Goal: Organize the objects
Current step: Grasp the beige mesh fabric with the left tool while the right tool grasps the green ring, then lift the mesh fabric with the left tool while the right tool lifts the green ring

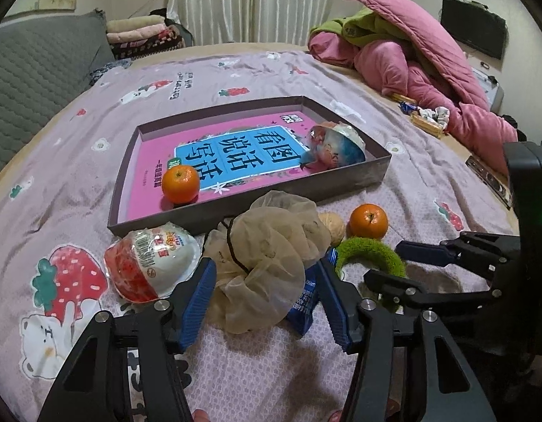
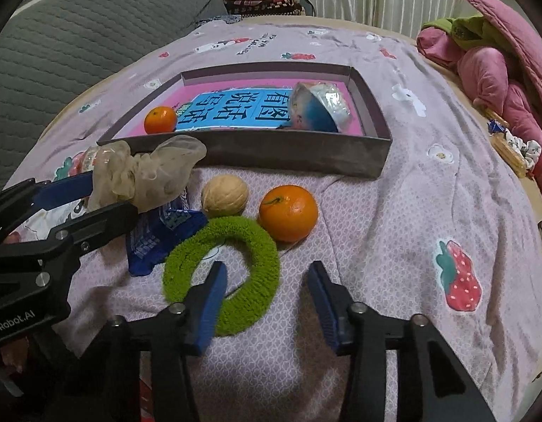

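A shallow grey box [image 1: 359,176] [image 2: 292,151] on the bed holds a pink book, an orange [image 1: 181,184] [image 2: 161,119] and a blue toy egg [image 1: 336,147] [image 2: 320,107]. In front lie a beige scrunchie [image 1: 264,267] [image 2: 144,172], a blue wrapper [image 1: 306,302] [image 2: 162,235], a walnut [image 1: 332,227] [image 2: 224,195], a second orange [image 1: 369,221] [image 2: 288,212], a green scrunchie [image 1: 373,251] [image 2: 250,249] and a red-and-white toy egg [image 1: 151,263]. My left gripper [image 1: 265,290] [image 2: 105,193] is open around the beige scrunchie. My right gripper [image 2: 267,285] [image 1: 390,263] is open, its left finger inside the green ring.
The bed has a lilac strawberry-print sheet [image 2: 411,211]. A pink and green quilt heap [image 1: 411,56] [image 2: 499,56] lies at the far right with snack wrappers [image 1: 426,119] beside it. A grey cushion [image 1: 35,70] and folded blankets [image 1: 144,35] stand at the far left.
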`<state>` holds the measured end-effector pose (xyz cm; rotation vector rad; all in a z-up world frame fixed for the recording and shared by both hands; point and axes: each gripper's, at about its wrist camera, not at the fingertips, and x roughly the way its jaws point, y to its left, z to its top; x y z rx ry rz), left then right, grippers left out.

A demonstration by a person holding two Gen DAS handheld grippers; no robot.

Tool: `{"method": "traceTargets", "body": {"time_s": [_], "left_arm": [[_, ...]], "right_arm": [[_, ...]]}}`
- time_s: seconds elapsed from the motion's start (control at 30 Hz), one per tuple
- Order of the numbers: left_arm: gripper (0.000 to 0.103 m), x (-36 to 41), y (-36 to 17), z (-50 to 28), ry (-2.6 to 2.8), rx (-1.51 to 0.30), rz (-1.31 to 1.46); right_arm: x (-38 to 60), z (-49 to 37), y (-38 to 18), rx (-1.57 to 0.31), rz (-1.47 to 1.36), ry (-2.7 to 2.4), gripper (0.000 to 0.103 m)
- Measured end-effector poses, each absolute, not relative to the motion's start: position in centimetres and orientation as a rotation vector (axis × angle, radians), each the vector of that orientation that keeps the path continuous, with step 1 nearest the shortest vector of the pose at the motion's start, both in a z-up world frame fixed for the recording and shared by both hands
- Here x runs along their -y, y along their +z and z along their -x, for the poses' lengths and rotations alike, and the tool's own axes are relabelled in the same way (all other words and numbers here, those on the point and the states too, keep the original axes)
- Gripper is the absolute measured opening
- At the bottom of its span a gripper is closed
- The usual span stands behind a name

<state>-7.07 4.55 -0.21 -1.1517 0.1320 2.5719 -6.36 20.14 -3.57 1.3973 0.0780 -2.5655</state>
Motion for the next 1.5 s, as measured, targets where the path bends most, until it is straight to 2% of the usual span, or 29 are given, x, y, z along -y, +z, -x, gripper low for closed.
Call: {"method": "traceTargets", "body": {"time_s": [0.13, 0.2, 0.37, 0.47, 0.57, 0.83, 1.17, 1.5], "left_arm": [[0.056, -4.8, -0.2, 7.2, 2.571, -0.135, 1.156], [0.054, -4.9, -0.3, 7.3, 2.578, -0.137, 1.158], [0.037, -5.1, -0.7, 7.6, 2.563, -0.139, 1.176], [0.029, -5.2, -0.7, 7.5, 2.560, -0.146, 1.172], [0.020, -5.1, -0.3, 7.4, 2.561, -0.127, 1.155], [0.014, -4.4, 0.9, 7.2, 2.564, -0.073, 1.108], [0.013, -4.3, 2.5, 6.9, 2.580, -0.038, 1.037], [0.013, -3.8, 3.4, 7.3, 2.590, 0.006, 1.012]], "right_arm": [[-19.8, 6.3, -4.0, -0.097, -1.394, -2.544, 0.037], [-19.9, 6.3, -4.1, -0.095, -1.389, -2.540, 0.030], [-19.8, 6.2, -4.2, -0.119, -1.397, -2.527, 0.024], [-19.8, 6.2, -4.1, -0.113, -1.394, -2.520, 0.015], [-20.1, 6.0, -3.9, -0.106, -1.383, -2.512, 0.014], [-20.0, 5.7, -2.5, -0.105, -1.309, -2.535, 0.013], [-19.0, 5.2, -0.5, -0.240, -1.167, -2.629, 0.013], [-19.8, 5.5, 0.2, -0.221, -1.129, -2.670, 0.013]]}}
